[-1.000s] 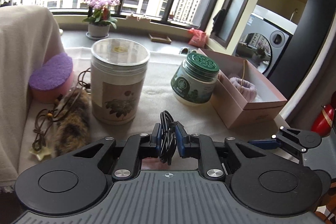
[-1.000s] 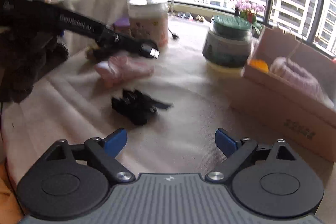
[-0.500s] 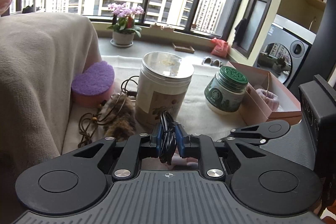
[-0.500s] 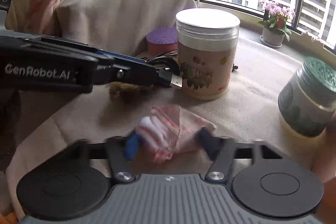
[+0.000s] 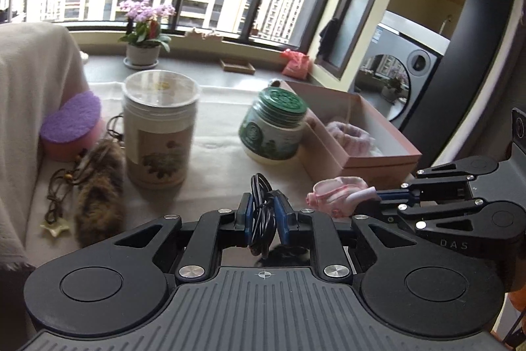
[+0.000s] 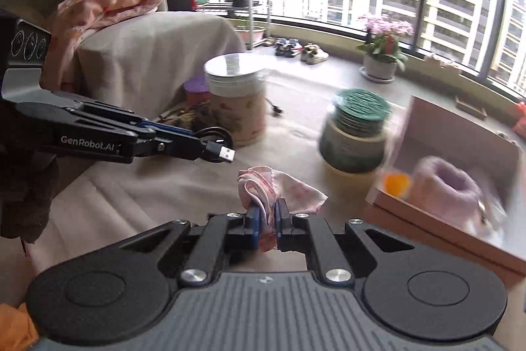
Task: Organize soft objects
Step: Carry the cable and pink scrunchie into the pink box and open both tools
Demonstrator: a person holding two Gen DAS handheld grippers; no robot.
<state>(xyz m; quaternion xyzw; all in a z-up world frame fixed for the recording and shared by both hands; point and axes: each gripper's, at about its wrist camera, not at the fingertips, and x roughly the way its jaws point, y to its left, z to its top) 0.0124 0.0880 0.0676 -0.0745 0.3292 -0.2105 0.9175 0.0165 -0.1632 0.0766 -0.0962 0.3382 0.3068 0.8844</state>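
Observation:
My left gripper is shut on a coiled black USB cable, held above the cloth-covered table; it also shows in the right wrist view with the cable's plug sticking out. My right gripper is shut on a pink patterned cloth and holds it off the table; in the left wrist view the gripper and the cloth are at the right. An open pink box holds a fluffy pink item.
A tall white canister and a green-lidded jar stand mid-table. A brown furry item with cords and a purple-topped pink sponge lie at the left. A draped chair stands behind.
My right gripper closed on the pink cloth and lifted it toward the box side. My left gripper kept the cable and shifted slightly.

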